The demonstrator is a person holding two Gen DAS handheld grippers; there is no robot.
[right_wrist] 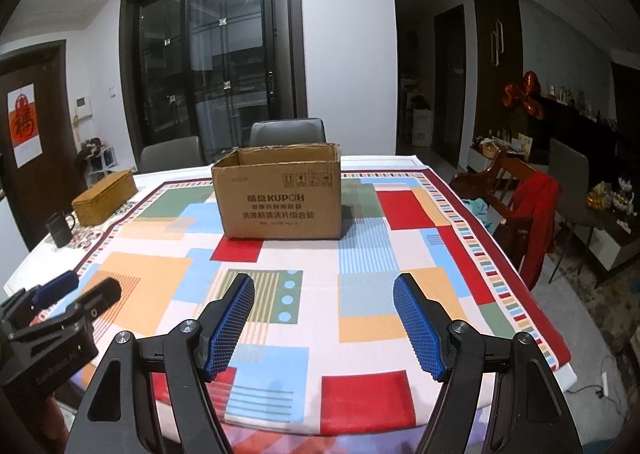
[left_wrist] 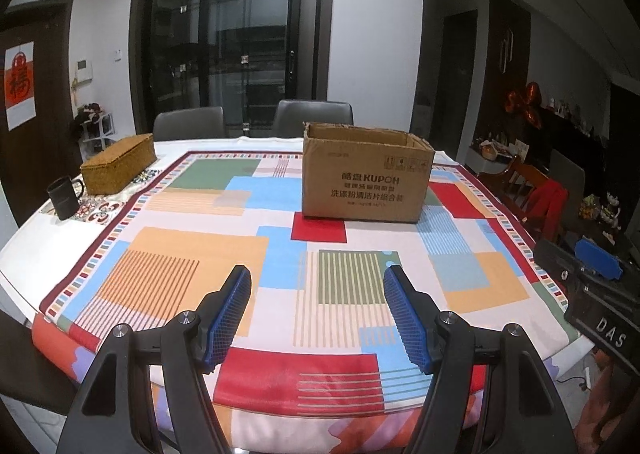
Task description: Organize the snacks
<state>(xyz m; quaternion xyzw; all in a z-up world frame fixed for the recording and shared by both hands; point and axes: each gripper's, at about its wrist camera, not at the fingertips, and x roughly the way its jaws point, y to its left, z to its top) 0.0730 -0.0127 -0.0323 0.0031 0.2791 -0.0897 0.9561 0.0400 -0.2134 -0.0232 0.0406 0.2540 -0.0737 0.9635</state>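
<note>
A: Where are the snacks? I see none lying on the bench [left_wrist: 208, 230] with its bright patchwork cloth of red, blue, orange and green blocks.

B: Nor do I. The brown corrugated cardboard box [left_wrist: 366, 177] with dark printed lettering stands open-topped toward the far side of the cloth, and neither camera looks down into it. Snacks may be inside; I cannot tell.

A: So how far along is it?

B: It fits two readings: everything already packed into the box, or snacks not yet brought into view. The pictures settle neither.

A: And the claws?

B: The left claw [left_wrist: 318, 314] has its blue ribbed pads spread wide with nothing between them, hovering over the near edge. The right claw [right_wrist: 324, 320] is the same, gaping and empty.

A: Anything else there?

B: A woven straw-coloured lidded box [left_wrist: 119, 163] and a black mug [left_wrist: 64, 193] at the far left, well apart from the cardboard box.
</note>
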